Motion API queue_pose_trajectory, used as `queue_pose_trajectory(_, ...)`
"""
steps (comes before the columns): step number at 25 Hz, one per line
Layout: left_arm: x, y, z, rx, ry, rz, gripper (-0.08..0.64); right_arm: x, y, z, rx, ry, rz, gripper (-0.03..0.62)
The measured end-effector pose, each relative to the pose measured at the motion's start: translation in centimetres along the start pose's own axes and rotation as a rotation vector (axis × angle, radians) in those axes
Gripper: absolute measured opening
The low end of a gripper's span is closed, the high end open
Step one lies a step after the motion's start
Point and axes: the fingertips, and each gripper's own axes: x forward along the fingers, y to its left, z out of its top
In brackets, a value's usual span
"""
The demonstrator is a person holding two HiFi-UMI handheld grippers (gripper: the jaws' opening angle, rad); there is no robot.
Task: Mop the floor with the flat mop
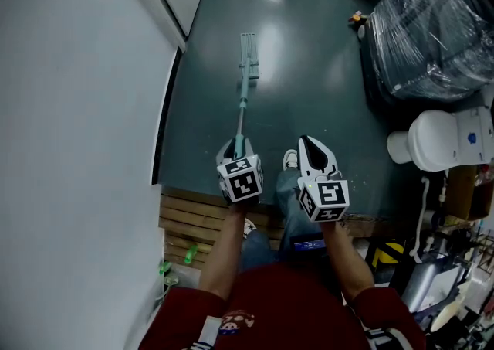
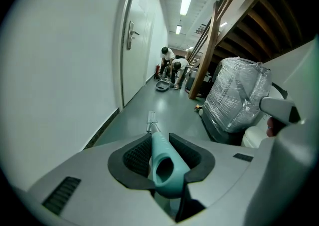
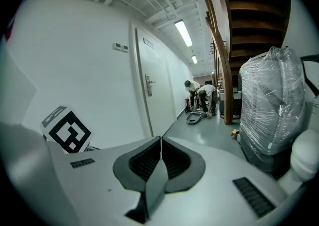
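Firmly clamped in left gripper (image 1: 238,144): teal tubular handle of flat mop (image 1: 245,82), slim rectangular head on glossy grey-green floor (image 1: 309,55); right gripper (image 3: 160,142) pressed together, empty.

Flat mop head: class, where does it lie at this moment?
In the head view, the flat mop head rests on the floor ahead of the left gripper, close to the white wall on the left.

The glossy floor (image 1: 309,55) carries the flat mop (image 1: 248,69), a plastic-wrapped bundle (image 1: 436,32) and a toilet (image 1: 444,138).
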Motion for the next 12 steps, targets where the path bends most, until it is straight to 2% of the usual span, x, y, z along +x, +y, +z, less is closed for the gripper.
queue_pose_trajectory(12,-5.9,1.4,-3.2,0.004,-0.014,-0.009,0.123,-5.0,3.8,0.4,-0.022,-0.021,-0.005,0.02)
